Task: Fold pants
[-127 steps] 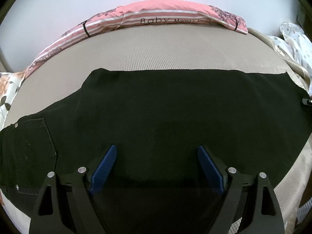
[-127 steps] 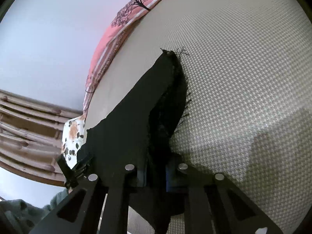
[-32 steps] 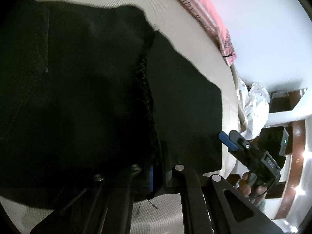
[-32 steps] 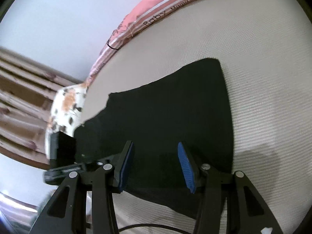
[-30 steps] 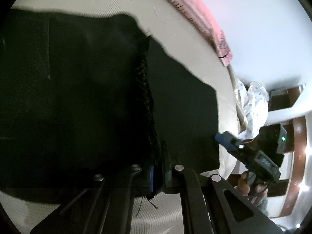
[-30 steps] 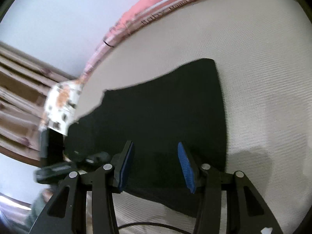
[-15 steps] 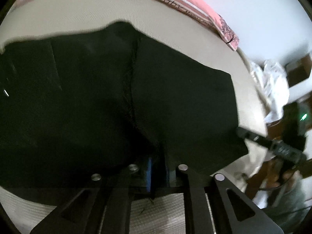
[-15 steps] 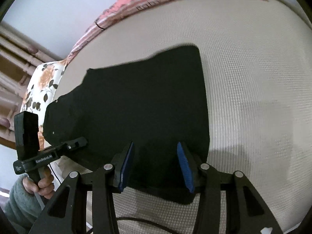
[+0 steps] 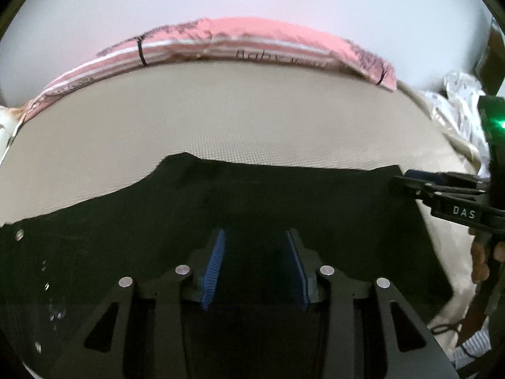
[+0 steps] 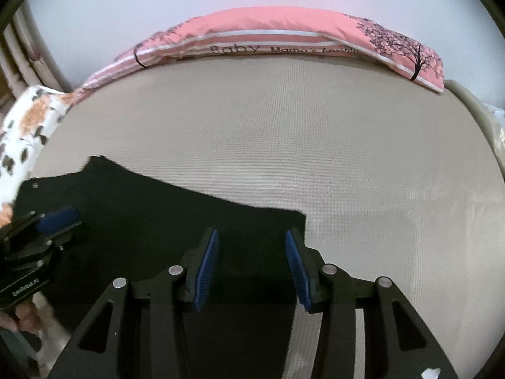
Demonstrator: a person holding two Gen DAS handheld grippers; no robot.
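Note:
The black pants lie flat and folded on the beige mattress. They also show in the right wrist view. My left gripper is open and empty, just above the middle of the pants. My right gripper is open and empty over the pants' right edge. The right gripper shows at the right of the left wrist view. The left gripper shows at the left of the right wrist view.
A pink striped pillow lies along the far edge of the mattress against a white wall. A floral cloth is at the left. White dotted bedding is bunched at the right.
My left gripper has let go of the pant hem and opened. Both grippers have swung round to face the pillow. The pants now lie folded shorter than before.

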